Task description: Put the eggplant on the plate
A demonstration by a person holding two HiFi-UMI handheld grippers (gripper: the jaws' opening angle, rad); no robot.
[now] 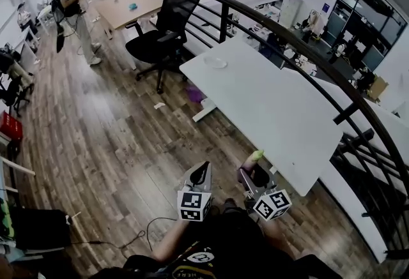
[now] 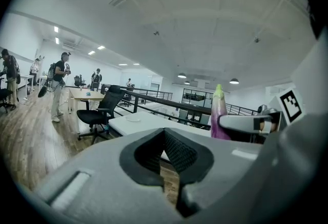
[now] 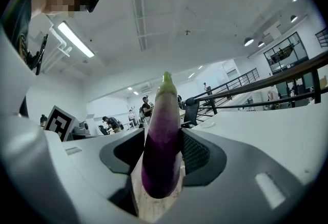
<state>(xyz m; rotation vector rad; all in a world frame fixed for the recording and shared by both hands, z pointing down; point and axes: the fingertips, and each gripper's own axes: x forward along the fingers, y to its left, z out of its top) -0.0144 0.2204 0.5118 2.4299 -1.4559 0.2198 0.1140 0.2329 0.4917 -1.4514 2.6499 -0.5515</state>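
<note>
A long purple eggplant (image 3: 163, 141) with a green tip stands upright between the jaws of my right gripper (image 3: 161, 159), which is shut on it. In the head view the eggplant (image 1: 254, 158) pokes up from the right gripper (image 1: 252, 172) just off the near corner of a white table (image 1: 275, 105). A small white plate (image 1: 215, 62) lies on the table's far end, well ahead of both grippers. My left gripper (image 1: 201, 174) hovers beside the right one, over the wood floor, shut and holding nothing. In the left gripper view, the eggplant (image 2: 218, 113) and the plate (image 2: 133, 119) both show.
A black office chair (image 1: 163, 35) stands at the table's far left end. A dark curved railing (image 1: 307, 48) runs along the table's far side. A wooden table (image 1: 128, 6) and a standing person (image 1: 73, 9) are farther back. A purple object (image 1: 193, 94) lies on the floor under the table.
</note>
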